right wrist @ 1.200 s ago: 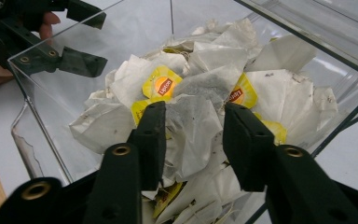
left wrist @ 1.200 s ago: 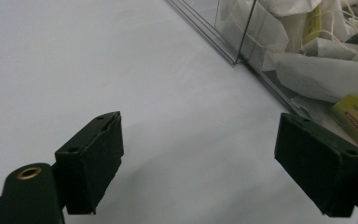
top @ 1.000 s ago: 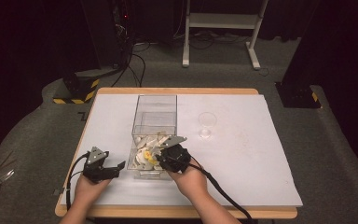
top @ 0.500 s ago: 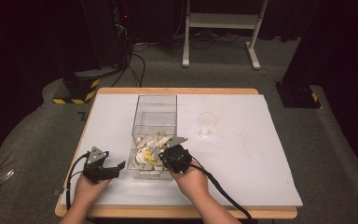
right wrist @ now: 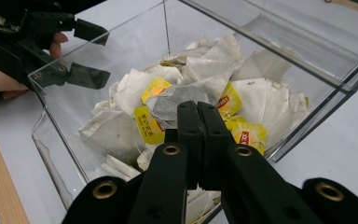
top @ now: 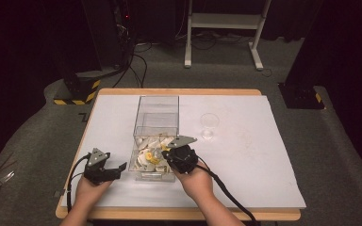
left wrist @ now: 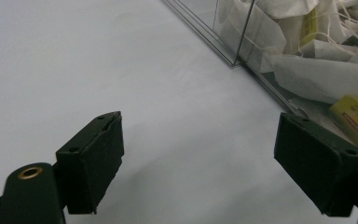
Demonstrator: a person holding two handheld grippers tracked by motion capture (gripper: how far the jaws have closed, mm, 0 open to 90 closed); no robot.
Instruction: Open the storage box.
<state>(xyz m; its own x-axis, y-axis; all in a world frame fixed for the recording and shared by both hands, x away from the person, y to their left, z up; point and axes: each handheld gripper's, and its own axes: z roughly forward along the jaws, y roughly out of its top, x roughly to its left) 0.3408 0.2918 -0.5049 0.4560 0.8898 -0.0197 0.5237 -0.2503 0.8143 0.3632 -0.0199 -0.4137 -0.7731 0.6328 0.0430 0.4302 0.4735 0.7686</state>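
white sheet covers a wooden-edged table on grey carpet; dark room beyond, with a white stand's feet, cables, and a yellow-and-black striped base at far left. a clear box stands left of the table's middle, its near end heaped with tea bags, white paper with yellow tags. a small clear cup sits to the box's right, apart from it. right gripper reaches into the box's near end from the right. left gripper rests low over the sheet just left of the box, jaws wide, nothing between them. against the frame a second ago: both hands sit in about the same spots, the box and cup have not shifted, and the right gripper's jaws have just been closing. right gripper view: right gripper with its jaws pressed flat together, tips at a greyish tea bag on top of the heap; cannot tell whether any paper is pinched between them. the high view is too coarse for that. the same view also shows the left gripper through the box wall, outside it. left gripper view: left gripper over bare sheet, the box's bottom corner and tea bags behind the clear wall, just beyond the right-hand jaw.
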